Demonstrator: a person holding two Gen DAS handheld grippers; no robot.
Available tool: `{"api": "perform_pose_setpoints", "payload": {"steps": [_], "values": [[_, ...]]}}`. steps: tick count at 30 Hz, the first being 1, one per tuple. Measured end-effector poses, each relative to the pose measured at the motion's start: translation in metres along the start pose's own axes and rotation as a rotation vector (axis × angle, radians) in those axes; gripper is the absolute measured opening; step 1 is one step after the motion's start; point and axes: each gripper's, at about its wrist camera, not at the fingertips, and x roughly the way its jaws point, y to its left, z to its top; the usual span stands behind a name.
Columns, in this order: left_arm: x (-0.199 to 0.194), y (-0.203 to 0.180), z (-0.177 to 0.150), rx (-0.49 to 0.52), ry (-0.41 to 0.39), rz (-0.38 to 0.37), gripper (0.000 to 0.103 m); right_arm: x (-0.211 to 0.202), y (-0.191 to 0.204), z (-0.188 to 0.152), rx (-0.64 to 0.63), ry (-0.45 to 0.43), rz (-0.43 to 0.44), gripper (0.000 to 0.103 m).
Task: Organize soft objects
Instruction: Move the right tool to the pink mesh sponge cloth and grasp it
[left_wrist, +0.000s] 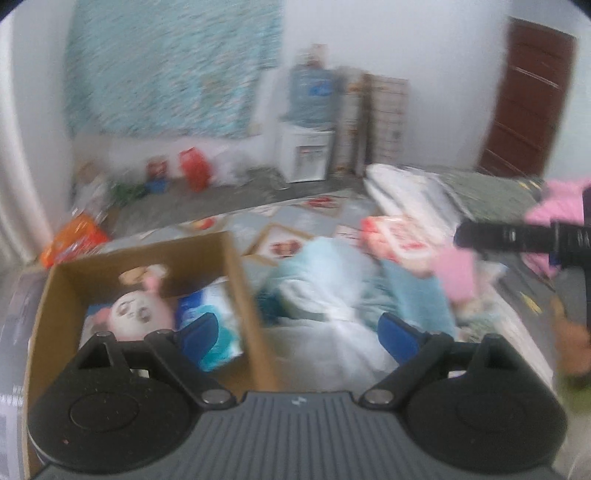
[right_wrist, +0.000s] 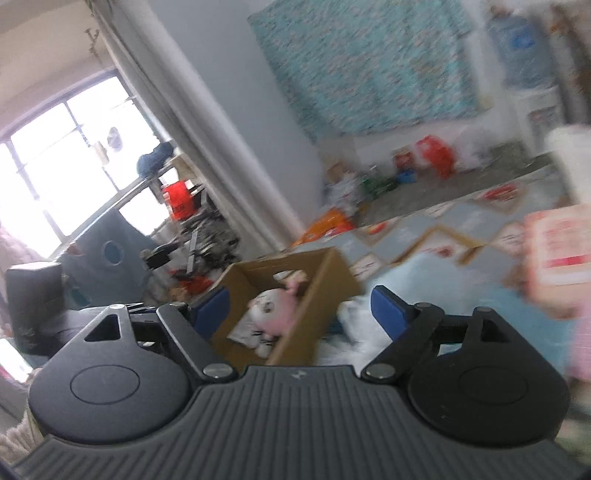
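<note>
Light-blue blanket (left_wrist: 332, 295), heaped on the patterned bed cover (left_wrist: 295, 225) beside the cardboard box (left_wrist: 236, 266), likely handles light and limp; grip a raised fold. It lies ahead of the left gripper (left_wrist: 301, 334), untouched. Pink plush toy (right_wrist: 271, 310) sits boxed. Both grippers, including the right gripper (right_wrist: 297, 314), stand released and empty.

Motion blur smears both views: the light blue bundle (left_wrist: 332, 284) beside the cardboard box (left_wrist: 240, 280) cannot be identified, and the pink item (right_wrist: 580, 332) is cut off at the right edge
</note>
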Motion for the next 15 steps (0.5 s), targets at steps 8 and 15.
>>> {"api": "perform_pose_setpoints", "payload": {"steps": [8, 15], "values": [[0.022, -0.076, -0.004, 0.159, 0.015, -0.082, 0.095, -0.098, -0.049, -0.022, 0.084, -0.09, -0.101, 0.087], [0.076, -0.118, -0.004, 0.213, 0.1, -0.101, 0.088, -0.093, -0.089, -0.054, 0.125, -0.075, -0.185, 0.087]]}}
